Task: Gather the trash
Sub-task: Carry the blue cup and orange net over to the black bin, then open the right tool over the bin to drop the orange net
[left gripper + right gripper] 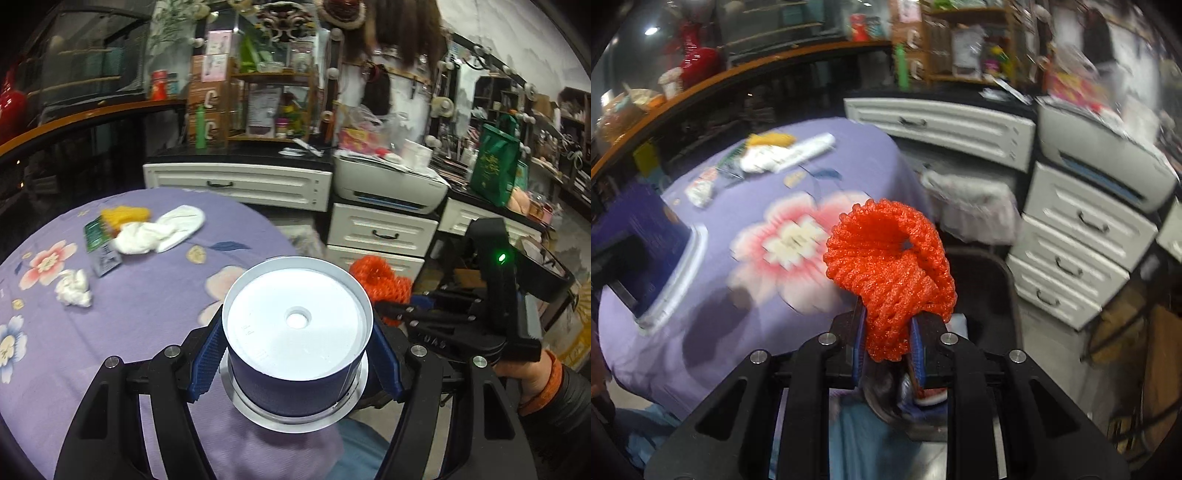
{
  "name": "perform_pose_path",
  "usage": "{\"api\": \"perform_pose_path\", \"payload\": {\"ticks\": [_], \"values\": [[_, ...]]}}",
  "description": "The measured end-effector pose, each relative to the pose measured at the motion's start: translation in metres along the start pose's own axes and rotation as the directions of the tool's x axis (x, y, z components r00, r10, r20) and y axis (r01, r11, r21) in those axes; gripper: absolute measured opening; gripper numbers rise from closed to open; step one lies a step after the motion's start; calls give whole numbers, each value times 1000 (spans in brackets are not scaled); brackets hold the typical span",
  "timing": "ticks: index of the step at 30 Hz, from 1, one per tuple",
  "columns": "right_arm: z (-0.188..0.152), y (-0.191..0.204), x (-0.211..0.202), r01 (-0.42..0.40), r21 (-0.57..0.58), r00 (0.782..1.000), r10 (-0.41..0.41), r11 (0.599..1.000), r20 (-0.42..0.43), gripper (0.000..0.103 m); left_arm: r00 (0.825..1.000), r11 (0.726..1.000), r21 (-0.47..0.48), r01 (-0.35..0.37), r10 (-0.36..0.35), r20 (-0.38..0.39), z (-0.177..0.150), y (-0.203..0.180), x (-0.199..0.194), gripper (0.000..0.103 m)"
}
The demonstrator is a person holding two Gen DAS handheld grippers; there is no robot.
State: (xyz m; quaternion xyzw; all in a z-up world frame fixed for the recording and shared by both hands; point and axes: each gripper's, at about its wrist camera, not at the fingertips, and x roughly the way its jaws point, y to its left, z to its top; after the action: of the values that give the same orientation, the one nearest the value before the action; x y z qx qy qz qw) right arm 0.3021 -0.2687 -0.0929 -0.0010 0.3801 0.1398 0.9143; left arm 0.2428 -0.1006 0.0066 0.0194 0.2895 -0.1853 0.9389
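Left gripper (pixel 295 365): both blue pads pressed against one round white container (pixel 297 328), held above the table's near edge.
Right gripper (pixel 886 343): clamped tight on one orange foam net (pixel 890 266), carried just past the table's right edge.
Table (pixel 147 288): purple floral cloth.
Trash on table: two crumpled white tissues (pixel 74 288), one white sock-like cloth (pixel 181 225), one yellow wad (pixel 123 215), one green packet (pixel 95 232), all at the far left.
Printer (pixel 388 184): one, on white drawers.

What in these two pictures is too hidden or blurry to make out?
- Right wrist view: the trash on the table is motion-smeared.
- Right wrist view: the orange foam net hides the right gripper fingertips.
- Left wrist view: inside of the small bin, held by the left gripper; only its underside shows.
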Motion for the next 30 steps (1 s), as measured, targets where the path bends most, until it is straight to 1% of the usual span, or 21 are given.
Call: {"api": "perform_pose_path", "payload": {"ticks": [7,12,14,16,18,22,30], "values": [[-32,-38,37,37,78,995,-30,996,-96,21,999,998,46,36,-35,-25,5,-30,28,69],[-46,-57,69,41,127,988,-21,991,-151,23,997,997,63,49,-45,-59,2,-42,46,69],[-52,-63,83,65,135,983,-41,989,-176,33,996,996,72,51,-46,-70,0,-46,51,69],[-57,-67,90,77,143,981,-50,987,-185,47,996,995,81,50,-43,-82,-2,-49,57,69],[-62,-72,93,87,153,980,-56,984,-192,49,995,995,87,51,-42,-95,-4,-53,63,69],[-65,-80,84,107,177,981,-75,978,-177,49,991,994,97,58,-46,-126,-8,-58,77,69],[-62,-108,33,182,239,982,-165,954,-91,50,983,986,136,99,-76,-170,-14,-83,103,69]]}}
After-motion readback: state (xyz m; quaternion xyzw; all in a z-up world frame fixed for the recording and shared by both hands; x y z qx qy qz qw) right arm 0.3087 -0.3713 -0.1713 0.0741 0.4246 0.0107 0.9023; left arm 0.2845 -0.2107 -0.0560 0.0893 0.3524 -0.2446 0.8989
